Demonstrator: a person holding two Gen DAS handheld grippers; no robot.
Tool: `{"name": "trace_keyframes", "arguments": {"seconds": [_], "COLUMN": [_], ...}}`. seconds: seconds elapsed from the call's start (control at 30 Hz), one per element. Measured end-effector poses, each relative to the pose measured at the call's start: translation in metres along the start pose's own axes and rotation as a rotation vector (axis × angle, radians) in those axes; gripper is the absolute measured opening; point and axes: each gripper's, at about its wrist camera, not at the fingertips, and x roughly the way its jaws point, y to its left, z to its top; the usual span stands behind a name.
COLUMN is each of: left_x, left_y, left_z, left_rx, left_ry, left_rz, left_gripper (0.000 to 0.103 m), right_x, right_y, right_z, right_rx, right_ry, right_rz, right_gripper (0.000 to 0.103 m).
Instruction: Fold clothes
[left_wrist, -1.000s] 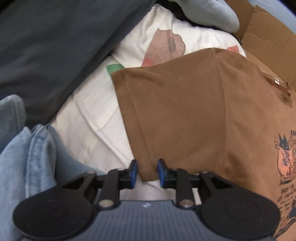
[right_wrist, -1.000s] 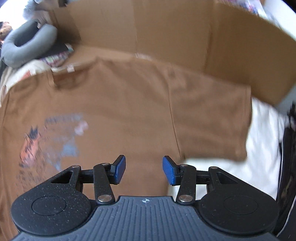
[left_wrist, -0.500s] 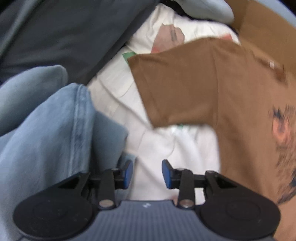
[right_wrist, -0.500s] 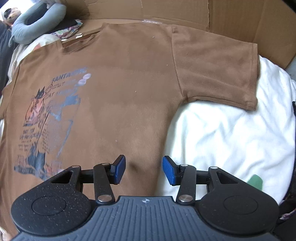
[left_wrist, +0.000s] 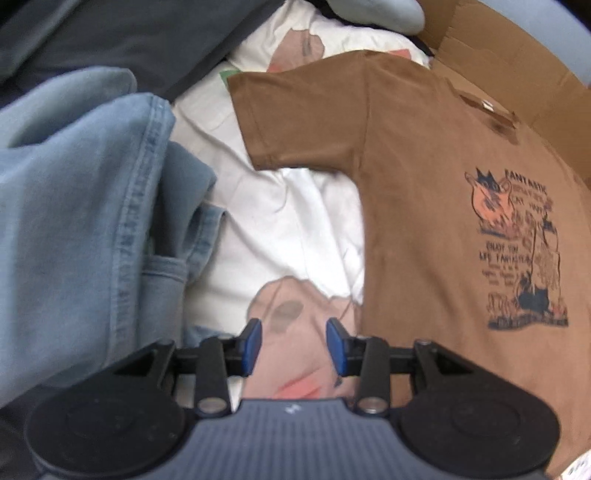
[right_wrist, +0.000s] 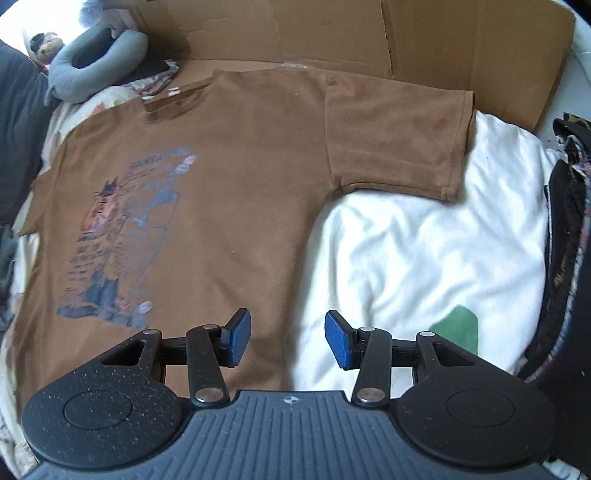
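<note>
1. Flat on the white bedsheet lies the brown T-shirt, print up, sleeves spread, its collar toward the cardboard.
2. Left gripper gapes, empty, above the sheet beside the shirt's side edge; jeans lie alongside.
3. Right gripper also spread, holding nothing, over the shirt's other side edge.

Each gripper — left and right — is built in black plastic, with two round discs at the sides and a ribbed grey-blue plate between them (a small pale mark is printed at its front edge). Blue pads are carried on black linkage bars, pinned with silver screws. Fine pale specks are seen on the right one's discs.
</note>
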Motion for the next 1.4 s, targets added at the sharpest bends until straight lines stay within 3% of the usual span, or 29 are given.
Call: {"name": "trace_keyframes", "arguments": {"seconds": [0.23, 0.7, 0.93, 1.4], "left_x": [-0.052, -0.133, -0.155, -0.147], "left_y": [0.008, -0.013, -0.029, -0.028], "left_z": [0.005, 0.001, -0.023, -0.078], "left_rx": [-0.048, -0.032, -0.037, -0.120], "left_ry": [-0.041, -0.066, -0.076, -0.070], "left_rz": [-0.019, -0.055, -0.034, -0.074], "left_gripper": [0.041, 0.044, 0.045, 0.048], "right_x": [-0.058, -0.234, -0.259, -0.227], "right_y": [-0.009, -0.059, -0.079, -0.072], "right_z": [0.011, 0.084, 0.055, -0.066], "right_rx": [0.034, 0.017, -0.011, 0.118], "right_ry": [-0.084, -0.313, -0.298, -0.235], "right_rz": [0.005, -0.063, -0.034, 0.018], "right_gripper": [0.051, 0.051, 0.051, 0.051]}}
